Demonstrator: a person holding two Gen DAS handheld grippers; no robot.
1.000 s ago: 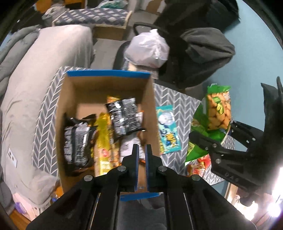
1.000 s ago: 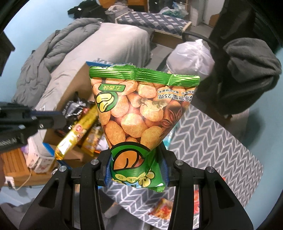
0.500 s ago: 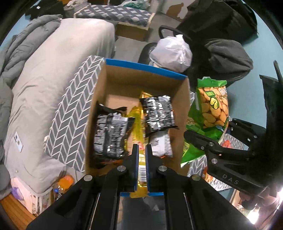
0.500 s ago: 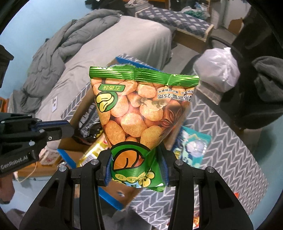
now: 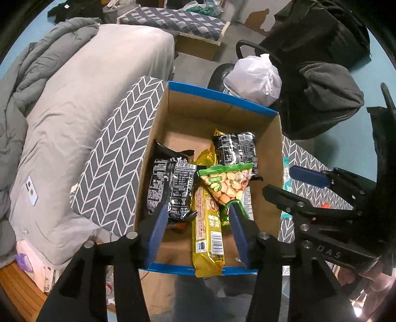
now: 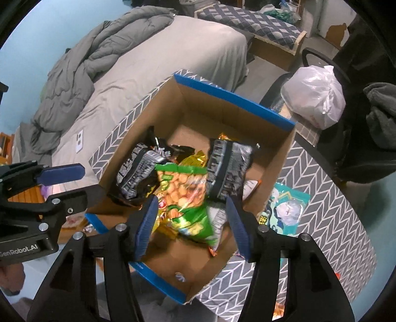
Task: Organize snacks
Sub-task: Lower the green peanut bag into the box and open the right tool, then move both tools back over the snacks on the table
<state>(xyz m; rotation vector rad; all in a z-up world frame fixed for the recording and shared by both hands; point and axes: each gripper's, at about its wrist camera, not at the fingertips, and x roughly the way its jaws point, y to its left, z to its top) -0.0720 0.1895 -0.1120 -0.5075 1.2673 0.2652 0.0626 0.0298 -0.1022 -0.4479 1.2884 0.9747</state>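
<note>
A blue-walled room holds a bed [image 6: 158, 74] under a grey sheet, with a rumpled grey duvet [image 6: 81, 71] heaped at its far side, and a second low bed with a checked cover [image 5: 173, 22] beyond it. To the right stands a dark office chair [image 5: 329, 91] draped in grey clothing, with a tied white plastic bag [image 5: 252, 76] on its seat. Nearer, the bench [image 6: 329, 223] wears a grey cloth with white chevrons. On it sits an open cardboard box [image 5: 220, 114] with blue-taped rims. Inside the box lie two black snack packets [image 5: 170, 190] and [image 5: 237, 151], a long yellow wafer pack [image 5: 208, 230] whose end overhangs the near rim, and a green bag of fried beans [image 6: 185, 195] resting on top of the others, blurred in the right wrist view. A pale teal packet [image 6: 287, 208] lies on the cloth just beside the box. The left gripper [image 5: 195, 230] hangs above the box with its fingers spreading apart, touching nothing. The right gripper [image 6: 190, 225] hangs over the green bag, its fingers also spreading, the bag between them but free of the pads.
</note>
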